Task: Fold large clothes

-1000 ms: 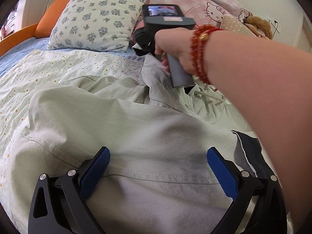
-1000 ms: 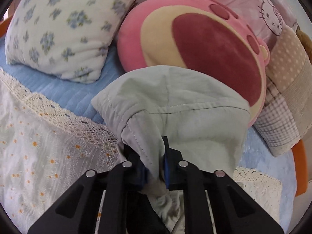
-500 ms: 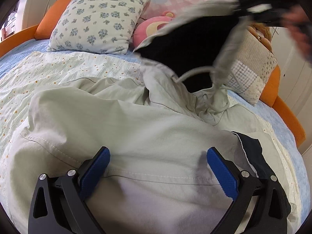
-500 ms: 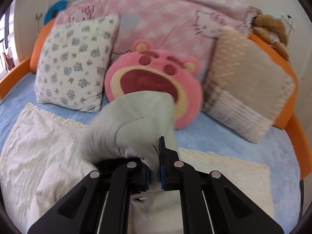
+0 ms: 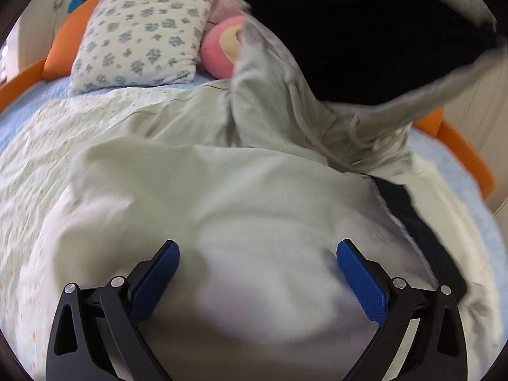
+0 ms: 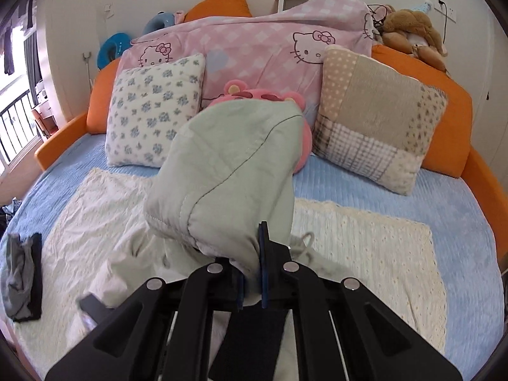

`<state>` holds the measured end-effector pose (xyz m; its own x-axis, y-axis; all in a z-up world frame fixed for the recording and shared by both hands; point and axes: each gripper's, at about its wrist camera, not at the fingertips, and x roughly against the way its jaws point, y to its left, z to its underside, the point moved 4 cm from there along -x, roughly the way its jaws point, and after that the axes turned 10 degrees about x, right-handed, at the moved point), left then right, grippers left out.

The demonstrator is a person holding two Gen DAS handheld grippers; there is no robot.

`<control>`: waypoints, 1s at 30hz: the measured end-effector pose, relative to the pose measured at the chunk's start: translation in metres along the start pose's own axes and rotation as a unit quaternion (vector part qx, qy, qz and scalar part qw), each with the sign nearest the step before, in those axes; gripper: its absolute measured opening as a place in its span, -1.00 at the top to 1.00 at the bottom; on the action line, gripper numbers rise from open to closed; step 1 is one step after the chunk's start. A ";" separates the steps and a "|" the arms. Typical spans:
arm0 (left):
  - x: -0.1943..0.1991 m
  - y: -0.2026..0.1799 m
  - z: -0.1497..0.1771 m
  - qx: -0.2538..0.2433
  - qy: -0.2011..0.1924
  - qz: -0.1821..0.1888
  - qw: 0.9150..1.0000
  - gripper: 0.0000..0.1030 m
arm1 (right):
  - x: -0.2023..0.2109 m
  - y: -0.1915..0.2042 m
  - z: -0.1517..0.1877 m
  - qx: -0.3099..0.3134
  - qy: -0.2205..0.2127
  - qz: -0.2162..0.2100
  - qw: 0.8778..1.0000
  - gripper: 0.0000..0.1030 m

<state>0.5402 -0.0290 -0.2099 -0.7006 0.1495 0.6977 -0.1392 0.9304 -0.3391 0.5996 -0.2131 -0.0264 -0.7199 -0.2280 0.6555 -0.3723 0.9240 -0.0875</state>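
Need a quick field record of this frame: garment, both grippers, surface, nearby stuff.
garment: pale green hooded jacket, dark lining, body spread on the bed
lifted part: hood, raised off the bed
right gripper: shut on the hood fabric
left gripper: open, over the jacket body, nothing pinched
surface: cream lace blanket on a blue sheet
nearby: floral pillow, patchwork pillow, pink plush, dark cloth at bed edge

Both wrist cameras angle down toward the headboard (left lower), sharing the floral pillow [image 5: 139,35].
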 end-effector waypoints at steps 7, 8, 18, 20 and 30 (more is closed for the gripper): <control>0.074 0.006 -0.009 0.009 -0.038 0.030 0.999 -0.95 | 0.030 0.011 0.069 -0.008 -0.010 -0.046 0.999 0.86; 0.086 0.002 -0.013 0.001 -0.048 0.027 0.998 -0.95 | 0.035 0.014 0.080 -0.012 -0.013 -0.053 0.998 0.86; 0.146 -0.014 -0.048 0.005 -0.061 0.045 0.997 -0.95 | 0.007 0.058 0.220 0.047 0.044 -0.044 0.997 0.85; 0.150 -0.017 -0.046 0.001 -0.061 0.042 0.997 -0.95 | -0.014 0.065 0.247 0.052 0.069 -0.043 0.995 0.85; 0.133 -0.051 -0.062 -0.040 -0.040 0.038 0.998 -0.95 | 0.005 0.077 0.267 0.072 0.053 -0.011 0.996 0.74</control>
<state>0.4976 -0.0355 -0.0603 -0.7607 0.1968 0.6185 -0.0293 0.9416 -0.3356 0.4105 -0.2252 -0.2303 -0.6472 -0.2077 0.7335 -0.4731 0.8639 -0.1729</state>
